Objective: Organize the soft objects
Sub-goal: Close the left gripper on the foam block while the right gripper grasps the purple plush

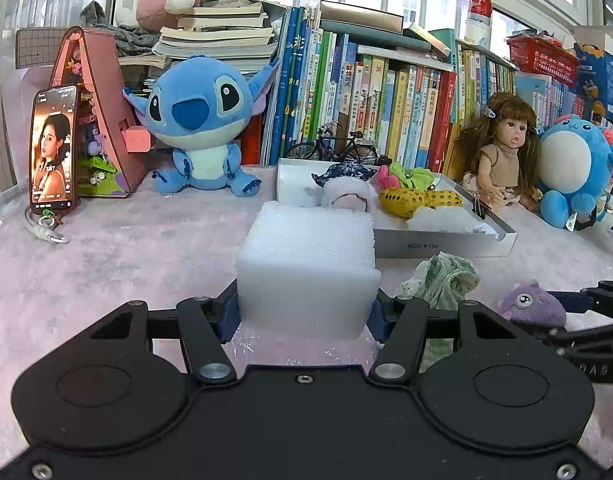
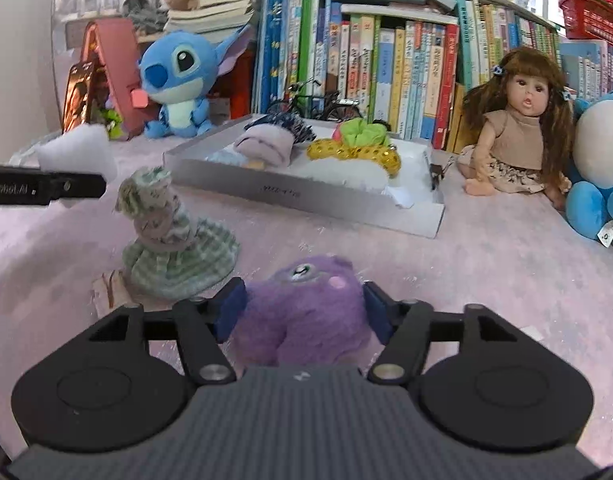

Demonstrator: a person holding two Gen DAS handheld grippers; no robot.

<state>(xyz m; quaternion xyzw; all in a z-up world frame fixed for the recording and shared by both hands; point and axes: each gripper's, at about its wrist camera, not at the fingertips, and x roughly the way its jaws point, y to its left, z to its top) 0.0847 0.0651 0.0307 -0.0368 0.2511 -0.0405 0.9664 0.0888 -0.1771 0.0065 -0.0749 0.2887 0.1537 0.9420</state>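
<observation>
My left gripper (image 1: 304,312) is shut on a white foam block (image 1: 306,264), held just above the pink cloth in front of the white tray (image 1: 446,242). My right gripper (image 2: 302,312) is shut on a purple fuzzy plush (image 2: 302,304) near the cloth. The plush also shows at the right of the left wrist view (image 1: 532,306). A green striped doll dress (image 2: 166,240) lies left of the plush; it also shows in the left wrist view (image 1: 442,280). The tray (image 2: 306,196) holds a lilac rolled cloth (image 2: 266,144), a yellow sequin toy (image 2: 354,152), green and pink scrunchies (image 2: 362,132) and white stuffing.
A Stitch plush (image 1: 202,120), a phone (image 1: 52,148) and a pink toy house (image 1: 98,108) stand at the back left. A doll (image 1: 502,152) and a blue round plush (image 1: 574,168) sit at the right. A row of books (image 1: 386,100) and a model bicycle (image 1: 334,148) back the tray.
</observation>
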